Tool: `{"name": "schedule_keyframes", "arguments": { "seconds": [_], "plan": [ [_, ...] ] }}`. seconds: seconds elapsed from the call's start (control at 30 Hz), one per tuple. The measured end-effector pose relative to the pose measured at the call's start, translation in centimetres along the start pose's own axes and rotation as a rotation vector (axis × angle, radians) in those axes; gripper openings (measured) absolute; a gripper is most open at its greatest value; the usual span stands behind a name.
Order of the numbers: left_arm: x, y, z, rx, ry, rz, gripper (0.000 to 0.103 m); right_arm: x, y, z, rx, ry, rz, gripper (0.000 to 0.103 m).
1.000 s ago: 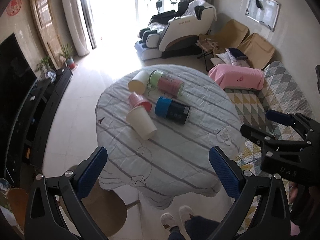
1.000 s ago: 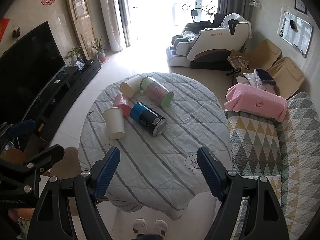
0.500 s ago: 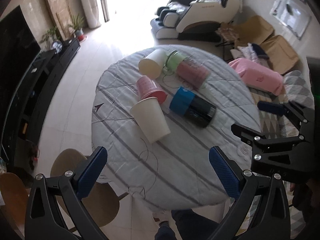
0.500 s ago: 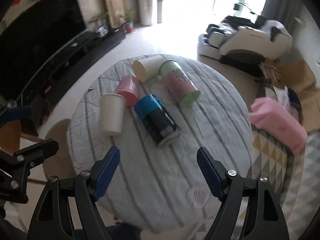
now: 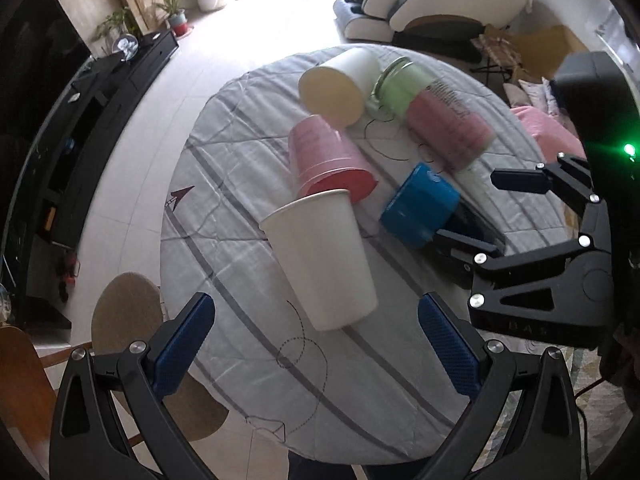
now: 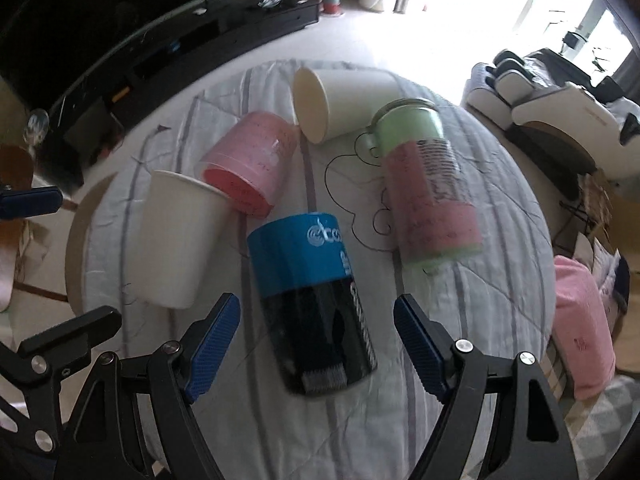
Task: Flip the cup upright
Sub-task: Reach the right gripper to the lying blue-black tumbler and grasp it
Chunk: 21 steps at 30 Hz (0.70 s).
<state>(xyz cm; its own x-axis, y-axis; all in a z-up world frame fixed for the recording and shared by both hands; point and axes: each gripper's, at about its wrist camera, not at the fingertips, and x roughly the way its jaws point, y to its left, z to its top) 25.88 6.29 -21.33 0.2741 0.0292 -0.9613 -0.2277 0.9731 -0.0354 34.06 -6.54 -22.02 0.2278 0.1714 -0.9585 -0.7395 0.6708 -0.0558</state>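
Five cups lie tipped on the bench [image 5: 240,360]. Left hand-held gripper [image 5: 316,340] is spread, empty, with the white paper cup [image 5: 320,256] just ahead between its fingers. Right hand-held gripper [image 6: 318,340] is spread astride the blue-and-black cup [image 6: 312,296], not touching. Advice: close on mid-body, lift clear of neighbours, then rotate mouth-up; squeeze paper lightly.

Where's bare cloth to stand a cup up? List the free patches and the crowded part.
Free: the near strip of the table between the white paper cup and the table's near edge; also the right side beyond the green-and-pink tumbler. Crowded: the far-left half, where the pink cup, cream cup and blue-and-black can lie tipped close together.
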Motion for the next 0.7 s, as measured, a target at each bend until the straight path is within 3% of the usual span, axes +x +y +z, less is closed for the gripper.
{"name": "schedule_keyframes", "arguments": {
  "seconds": [0.53,0.6,0.7],
  "plan": [
    [3.1,1.0,1.0,0.006,0.032,-0.008,0.103,5.0,1.2,2.3,-0.109,0.112,0.073,0.080],
    [3.2,1.0,1.0,0.020,0.029,-0.011,0.103,5.0,1.0,2.3,-0.093,0.108,0.107,0.073],
    [3.0,0.9,1.1,0.032,0.028,-0.017,0.103,5.0,0.3,2.1,-0.042,0.094,0.144,0.071]
  ]
}}
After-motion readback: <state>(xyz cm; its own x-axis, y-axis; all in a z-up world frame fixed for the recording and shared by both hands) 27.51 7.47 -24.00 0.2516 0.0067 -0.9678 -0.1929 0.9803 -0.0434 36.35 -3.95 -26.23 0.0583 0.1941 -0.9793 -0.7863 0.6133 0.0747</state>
